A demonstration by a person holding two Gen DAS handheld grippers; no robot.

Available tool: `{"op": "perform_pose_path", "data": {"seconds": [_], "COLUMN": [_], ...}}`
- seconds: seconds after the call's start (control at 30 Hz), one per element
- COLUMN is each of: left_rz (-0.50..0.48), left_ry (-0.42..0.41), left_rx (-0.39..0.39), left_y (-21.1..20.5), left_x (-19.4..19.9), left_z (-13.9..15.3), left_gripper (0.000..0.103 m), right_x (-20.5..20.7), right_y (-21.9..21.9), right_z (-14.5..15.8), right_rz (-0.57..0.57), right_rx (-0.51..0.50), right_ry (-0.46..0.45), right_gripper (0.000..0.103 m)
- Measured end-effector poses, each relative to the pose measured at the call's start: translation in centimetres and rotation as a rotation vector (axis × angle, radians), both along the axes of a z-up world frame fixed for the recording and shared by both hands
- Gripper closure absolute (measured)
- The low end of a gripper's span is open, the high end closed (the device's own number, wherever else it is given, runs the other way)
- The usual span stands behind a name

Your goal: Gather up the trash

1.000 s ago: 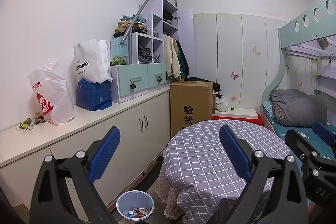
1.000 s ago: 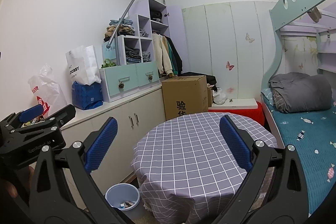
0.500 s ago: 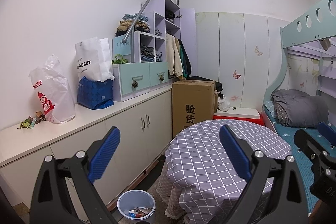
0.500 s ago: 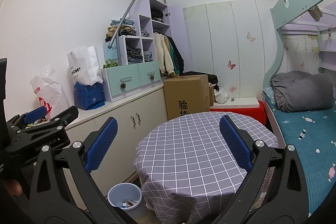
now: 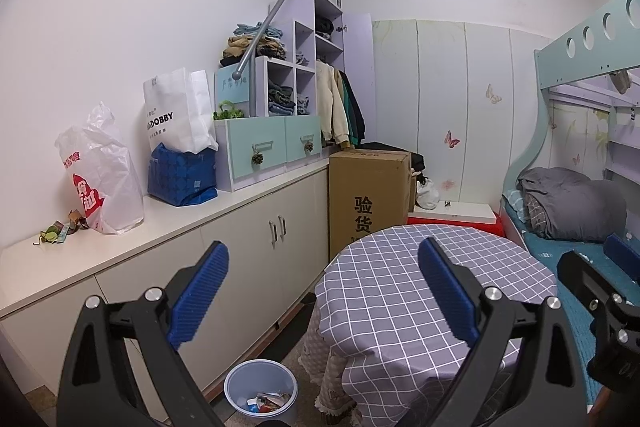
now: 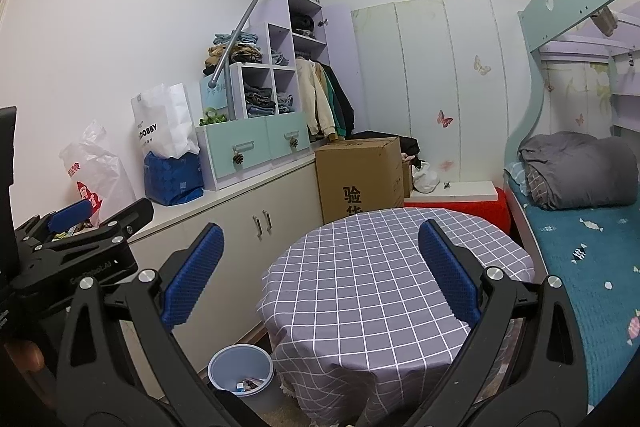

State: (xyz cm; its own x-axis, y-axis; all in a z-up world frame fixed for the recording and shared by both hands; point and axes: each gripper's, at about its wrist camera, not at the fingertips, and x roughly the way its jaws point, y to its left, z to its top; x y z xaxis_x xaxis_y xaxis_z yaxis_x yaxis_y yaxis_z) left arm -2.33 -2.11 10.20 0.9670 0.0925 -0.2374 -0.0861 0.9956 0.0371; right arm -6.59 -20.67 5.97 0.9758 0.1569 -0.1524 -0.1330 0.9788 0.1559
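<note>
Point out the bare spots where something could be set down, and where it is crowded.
The round table top is bare all over. The counter is bare in front of the white plastic bag and blue bag. Crowded: the counter's back edge, from the scraps to the drawer unit.

Checked cloth on table (image 5: 420, 291), crinkly glossy plastic bag (image 5: 102, 179), matt cardboard box (image 5: 368, 195), smooth plastic bin (image 5: 260, 383) w/ paper scraps.

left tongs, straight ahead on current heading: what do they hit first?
Most likely the round table with the checked cloth: its top sits directly between the open left tongs. Nothing shows in the gap before it. Depth is unclear; on a higher line they might clear it and reach the cardboard box.
</note>
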Motion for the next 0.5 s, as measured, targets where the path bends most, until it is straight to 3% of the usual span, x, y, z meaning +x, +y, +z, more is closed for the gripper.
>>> {"op": "perform_pose_path", "data": {"seconds": [0.5], "left_rz": [0.008], "left_ry": [0.021], "left_rx": [0.01], "left_y": [0.36], "left_x": [0.49], "left_z": [-0.55], "left_gripper": [0.009], "right_x": [0.2], "right_y": [0.14], "right_z": [-0.59], "right_rz": [0.018], "right_rx": [0.006], "right_ry": [0.017], "right_gripper": [0.007]}}
